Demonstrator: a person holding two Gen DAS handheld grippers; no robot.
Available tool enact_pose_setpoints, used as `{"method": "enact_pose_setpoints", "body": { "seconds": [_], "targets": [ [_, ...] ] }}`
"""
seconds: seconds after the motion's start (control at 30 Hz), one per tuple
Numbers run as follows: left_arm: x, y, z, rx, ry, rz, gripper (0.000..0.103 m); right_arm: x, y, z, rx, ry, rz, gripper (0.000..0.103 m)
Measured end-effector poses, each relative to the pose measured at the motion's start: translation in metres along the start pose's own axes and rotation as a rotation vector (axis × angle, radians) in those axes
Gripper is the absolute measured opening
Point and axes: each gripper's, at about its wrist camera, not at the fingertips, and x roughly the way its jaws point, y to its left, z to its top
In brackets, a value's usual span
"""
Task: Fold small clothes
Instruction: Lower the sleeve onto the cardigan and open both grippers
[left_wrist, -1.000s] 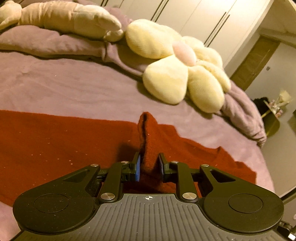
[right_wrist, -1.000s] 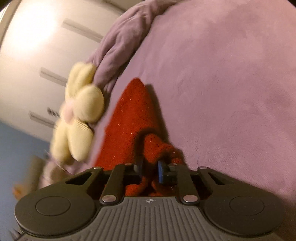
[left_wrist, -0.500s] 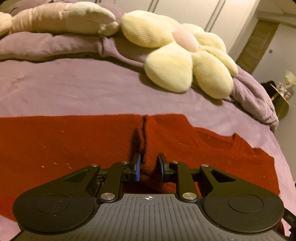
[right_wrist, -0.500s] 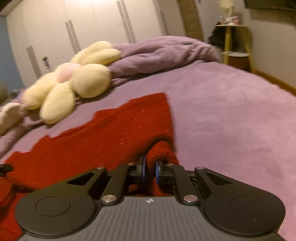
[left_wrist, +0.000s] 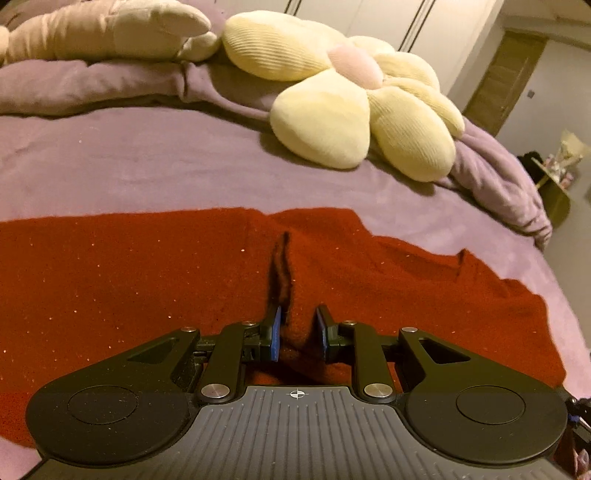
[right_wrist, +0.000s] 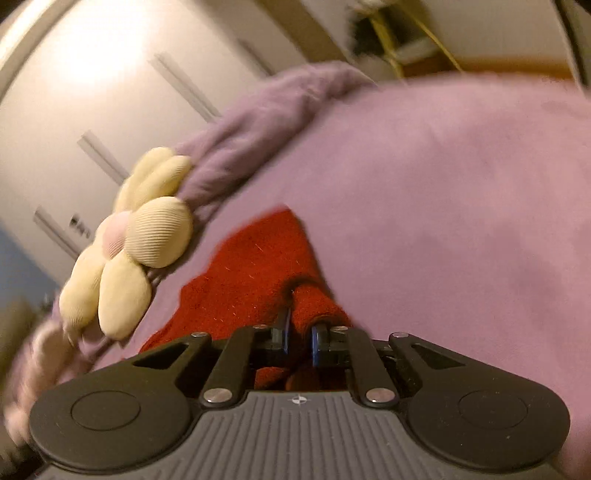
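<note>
My left claw is clamped on a raised pinch of the red garment, its blue pads pressing either side of a fold that stands up from the cloth and runs away from me as a dark crease. The rest of the garment lies spread flat across the purple bedspread, reaching out of sight at the left edge of the left wrist view and under my own claw body at the bottom, so I cannot tell its full shape or what kind of clothing it is. Its right end looks rumpled, with a small notch in the edge.

My right claw is closed tight on a bunched corner of the same red garment. The cloth humps up between the pads, and the part nearest me is hidden behind the fingers. This view is tilted and smeared with blur, so fine detail is lost, and only a wedge of the garment shows against the bedspread.

Beyond the garment a cream flower-shaped cushion rests on a bunched purple blanket, well apart from the cloth. A pale plush toy lies at the far left, cut off by the frame. White wardrobe doors stand behind, hazy with glare.
</note>
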Motion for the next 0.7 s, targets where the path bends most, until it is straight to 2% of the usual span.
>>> {"method": "enact_pose_setpoints", "body": {
  "seconds": [0.03,0.17,0.3,0.4,0.43,0.5,0.57,0.63,0.7],
  "targets": [
    [0.001,0.003,0.0,-0.013,0.005,-0.003,0.023,0.001,0.002,-0.003,-0.036,-0.002,-0.001,0.009],
    [0.001,0.014,-0.001,-0.039,0.005,0.0,0.022,0.003,0.032,-0.015,-0.369,-0.011,-0.065,0.009],
    [0.009,0.012,-0.007,-0.009,0.03,0.021,0.024,0.014,0.048,-0.02,-0.527,0.001,-0.129,0.01],
    [0.006,0.007,-0.007,0.017,0.044,0.044,0.03,0.014,0.054,-0.019,-0.58,0.025,-0.137,0.013],
    [0.004,0.007,-0.005,0.016,0.051,0.047,0.035,0.013,0.058,-0.017,-0.59,0.041,-0.134,0.013],
    [-0.009,0.011,-0.003,0.007,0.039,0.046,0.037,0.002,0.057,-0.006,-0.552,0.103,-0.105,0.016],
    [-0.025,0.016,-0.002,0.0,0.007,0.05,0.041,-0.015,0.049,0.002,-0.475,0.135,-0.071,0.023],
    [-0.041,0.02,-0.003,-0.009,-0.028,0.064,0.041,-0.039,0.041,0.009,-0.42,0.102,-0.069,0.036],
    [-0.049,0.021,-0.006,-0.021,-0.036,0.052,0.045,-0.056,0.039,0.013,-0.407,0.024,-0.085,0.036]
  ]
}}
